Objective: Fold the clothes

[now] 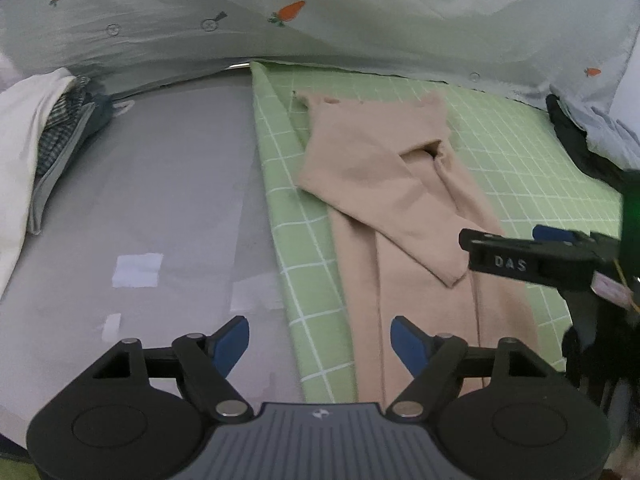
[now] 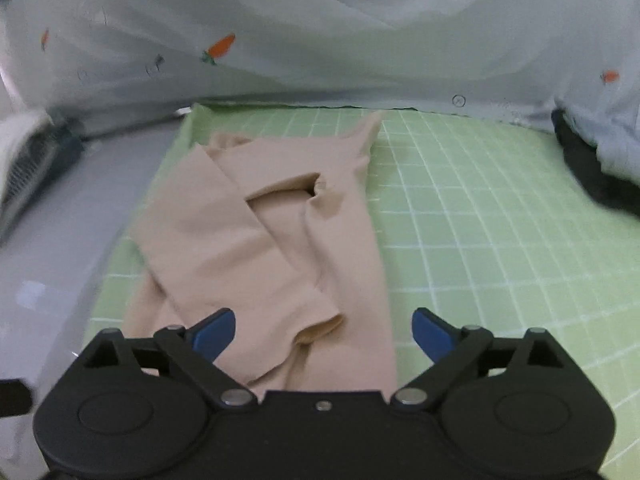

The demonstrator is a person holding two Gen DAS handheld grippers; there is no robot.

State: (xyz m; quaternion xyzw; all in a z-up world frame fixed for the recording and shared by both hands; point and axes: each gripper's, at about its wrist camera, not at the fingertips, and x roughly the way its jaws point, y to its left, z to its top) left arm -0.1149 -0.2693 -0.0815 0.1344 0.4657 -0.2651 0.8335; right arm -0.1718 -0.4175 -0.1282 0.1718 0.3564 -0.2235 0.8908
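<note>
The beige top [image 2: 264, 256] is lying flat on the green checked cloth [image 2: 460, 220], its long axis running away from me toward the carrot-print sheet [image 2: 320, 40], with one sleeve [image 2: 240, 240] lying folded diagonally across the body. My right gripper [image 2: 324, 330] is hovering over the near end of that sleeve, fingers apart and holding nothing. My left gripper [image 1: 320, 346] is also gaping empty, straddling the cloth's left edge beside the grey table [image 1: 160, 200]. I judge the right is nearer the sleeve.

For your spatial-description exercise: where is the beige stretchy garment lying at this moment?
The beige stretchy garment lies partly folded on the green checked cloth, near its left edge, ahead of both open grippers, in both wrist views.
</note>
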